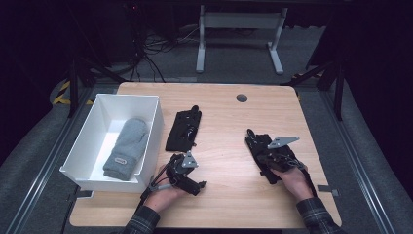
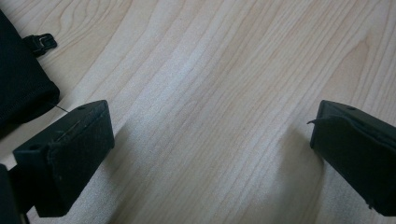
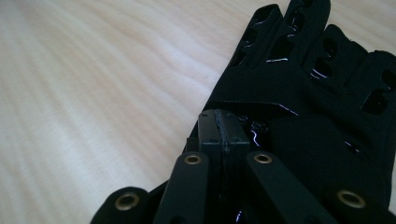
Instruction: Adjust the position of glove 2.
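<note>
- One grey mitten [image 1: 125, 147] already lies inside the white bin [image 1: 155, 127] at the table's left, so I judge the sorting is partly done.
- My right gripper [image 3: 223, 135] has its jaws pressed together on the near edge of a black glove [image 3: 327, 116] lying on the right side of the wooden table [image 1: 229, 195]; it looks pinched, not yet lifted.
- My left gripper [image 2: 210, 154] hangs with jaws spread wide over bare wood, holding nothing.
- A second black glove [image 1: 183, 128] lies just beside the bin, untouched.
- Left to do, I guess: both black gloves into the bin.
</note>
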Action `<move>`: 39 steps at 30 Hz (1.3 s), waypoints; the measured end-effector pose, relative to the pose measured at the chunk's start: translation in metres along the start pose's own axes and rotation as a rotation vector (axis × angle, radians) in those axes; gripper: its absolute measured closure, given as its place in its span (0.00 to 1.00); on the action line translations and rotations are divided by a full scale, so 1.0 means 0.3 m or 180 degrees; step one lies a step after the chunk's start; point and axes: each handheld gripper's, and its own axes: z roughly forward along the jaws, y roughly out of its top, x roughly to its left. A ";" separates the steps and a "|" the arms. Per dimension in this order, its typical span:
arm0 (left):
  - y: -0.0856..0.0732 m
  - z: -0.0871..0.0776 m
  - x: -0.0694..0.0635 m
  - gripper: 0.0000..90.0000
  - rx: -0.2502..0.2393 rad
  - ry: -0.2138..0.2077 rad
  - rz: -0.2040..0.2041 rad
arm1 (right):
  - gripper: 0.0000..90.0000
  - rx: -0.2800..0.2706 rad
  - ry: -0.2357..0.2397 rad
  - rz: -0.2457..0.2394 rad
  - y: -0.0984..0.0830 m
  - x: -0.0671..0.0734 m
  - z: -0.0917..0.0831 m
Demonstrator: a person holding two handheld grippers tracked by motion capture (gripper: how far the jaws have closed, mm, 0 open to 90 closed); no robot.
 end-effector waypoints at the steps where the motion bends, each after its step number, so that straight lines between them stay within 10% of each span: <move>1: 0.000 0.000 0.000 0.00 0.0001 0.0002 0.0001 | 1.00 0.0005 0.0021 -0.0009 -0.005 0.011 -0.004; 22: 0.000 0.000 0.001 0.00 0.0000 0.0000 0.0006 | 1.00 -0.0005 0.0383 -0.0299 -0.046 0.200 -0.036; 33: 0.000 0.000 0.001 0.00 0.0000 0.0001 0.0010 | 1.00 -0.0158 0.0037 -0.0034 -0.074 0.041 -0.108; 39: 0.000 0.000 0.001 0.00 0.0009 -0.0001 0.0007 | 1.00 -0.0013 0.0081 0.0009 -0.116 0.060 -0.116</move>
